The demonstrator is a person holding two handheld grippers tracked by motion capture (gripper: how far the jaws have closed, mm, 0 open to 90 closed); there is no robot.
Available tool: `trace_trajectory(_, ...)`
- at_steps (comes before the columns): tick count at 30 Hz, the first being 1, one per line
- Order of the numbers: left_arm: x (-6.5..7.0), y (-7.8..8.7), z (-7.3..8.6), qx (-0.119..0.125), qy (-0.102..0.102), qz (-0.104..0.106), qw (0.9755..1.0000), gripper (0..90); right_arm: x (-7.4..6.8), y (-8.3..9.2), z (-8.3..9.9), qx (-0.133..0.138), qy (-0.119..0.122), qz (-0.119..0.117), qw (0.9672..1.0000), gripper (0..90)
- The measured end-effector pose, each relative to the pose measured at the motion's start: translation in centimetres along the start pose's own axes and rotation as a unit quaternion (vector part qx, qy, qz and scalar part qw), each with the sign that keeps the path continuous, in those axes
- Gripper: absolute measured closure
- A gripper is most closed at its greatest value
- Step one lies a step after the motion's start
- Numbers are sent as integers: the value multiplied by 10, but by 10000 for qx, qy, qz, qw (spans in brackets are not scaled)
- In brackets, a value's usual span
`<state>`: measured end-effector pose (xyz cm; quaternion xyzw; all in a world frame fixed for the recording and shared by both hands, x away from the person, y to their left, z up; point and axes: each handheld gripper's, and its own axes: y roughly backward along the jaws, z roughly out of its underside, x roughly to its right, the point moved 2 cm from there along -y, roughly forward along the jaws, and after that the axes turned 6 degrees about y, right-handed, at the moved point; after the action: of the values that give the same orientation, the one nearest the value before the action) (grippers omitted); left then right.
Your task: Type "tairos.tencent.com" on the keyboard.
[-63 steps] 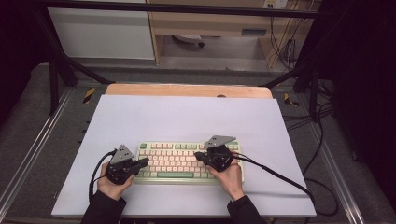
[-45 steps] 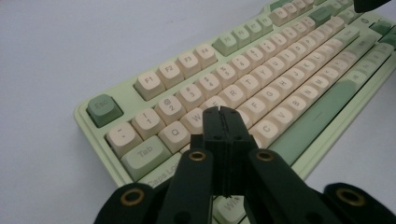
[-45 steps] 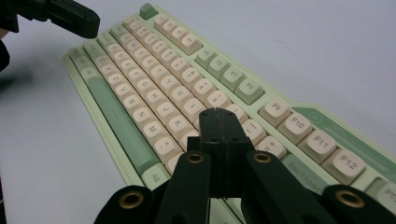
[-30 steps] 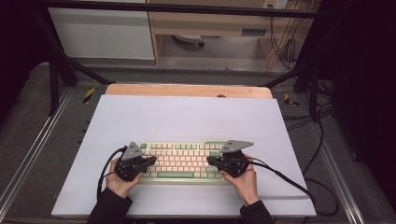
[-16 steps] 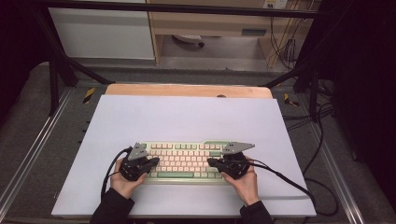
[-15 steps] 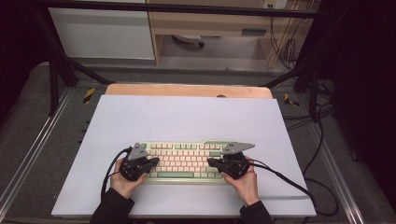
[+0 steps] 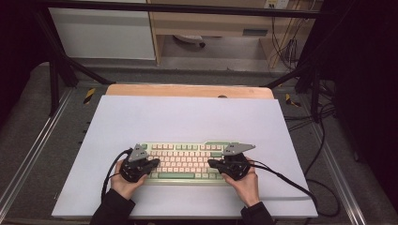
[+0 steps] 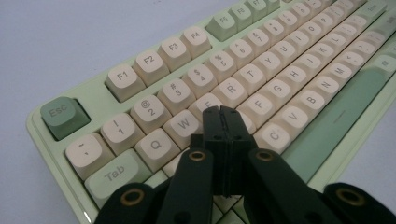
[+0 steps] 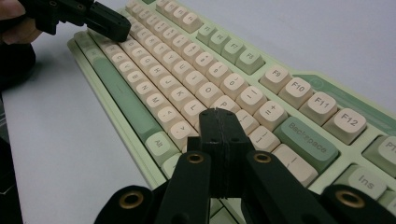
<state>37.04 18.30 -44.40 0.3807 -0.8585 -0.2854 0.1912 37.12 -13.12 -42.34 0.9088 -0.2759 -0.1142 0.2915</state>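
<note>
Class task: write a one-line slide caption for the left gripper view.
Shut black left gripper poised over the letter keys of a pale green keyboard with cream keycaps.
</note>
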Motion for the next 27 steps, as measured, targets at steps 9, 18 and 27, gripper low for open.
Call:
trace_trajectory(9,0,14,-1,145,6,47,9999,900,-1,1,-2,69,-31,-33,10000,900)
trace_trajectory(18,-6,24,3,217,101,62,9997,900,-3,-2,-3,65,-46,-65,9999,900)
trace_trajectory(27,-7,25,4,224,111,75,9997,900,-10,-12,-5,-7,-24,-143,9999,900)
